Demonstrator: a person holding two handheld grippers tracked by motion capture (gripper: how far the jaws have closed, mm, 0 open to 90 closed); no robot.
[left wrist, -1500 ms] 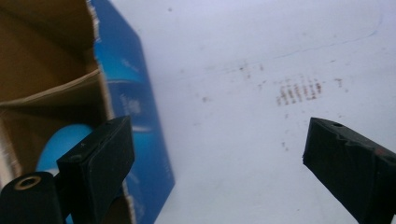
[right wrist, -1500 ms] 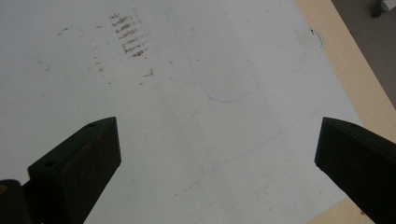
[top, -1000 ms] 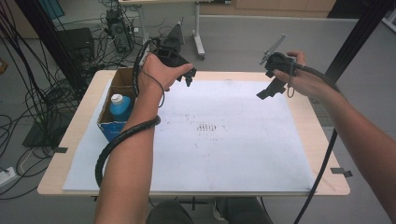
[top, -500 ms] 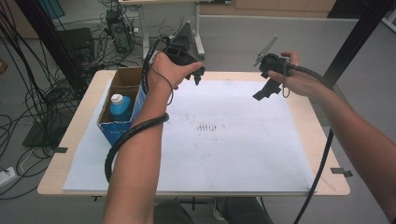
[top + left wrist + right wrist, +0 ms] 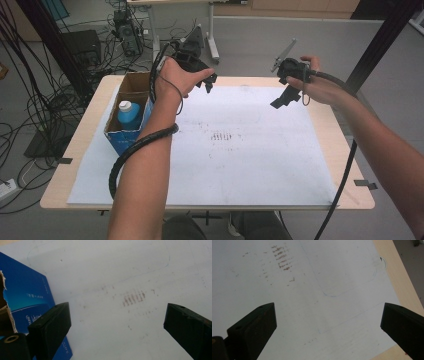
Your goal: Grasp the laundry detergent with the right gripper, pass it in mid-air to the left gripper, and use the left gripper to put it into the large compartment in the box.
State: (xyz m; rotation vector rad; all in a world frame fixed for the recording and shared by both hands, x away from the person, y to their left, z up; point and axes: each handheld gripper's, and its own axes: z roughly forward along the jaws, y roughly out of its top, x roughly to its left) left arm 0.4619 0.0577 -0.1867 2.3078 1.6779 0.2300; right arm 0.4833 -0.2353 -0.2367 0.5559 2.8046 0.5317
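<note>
My left gripper (image 5: 207,82) hangs in the air above the table's far edge, just right of an open cardboard box (image 5: 131,107) with blue sides. Its jaws are wide apart in the left gripper view (image 5: 117,325), with nothing between them and the box's blue wall (image 5: 27,300) at the left. A blue bottle with a white cap (image 5: 128,114) stands inside the box. My right gripper (image 5: 284,97) is held up over the far right of the white paper sheet (image 5: 235,145). It stands open and empty (image 5: 328,325) above the sheet.
The sheet covers most of the wooden table (image 5: 357,170) and bears brownish smudge marks (image 5: 222,136) near its middle and a faint pencilled outline (image 5: 352,277). Cables (image 5: 35,100) and equipment lie on the floor to the left and behind the table.
Both hands have drifted slightly toward the table's far edge and a little inward. Both grippers stay open and empty.
</note>
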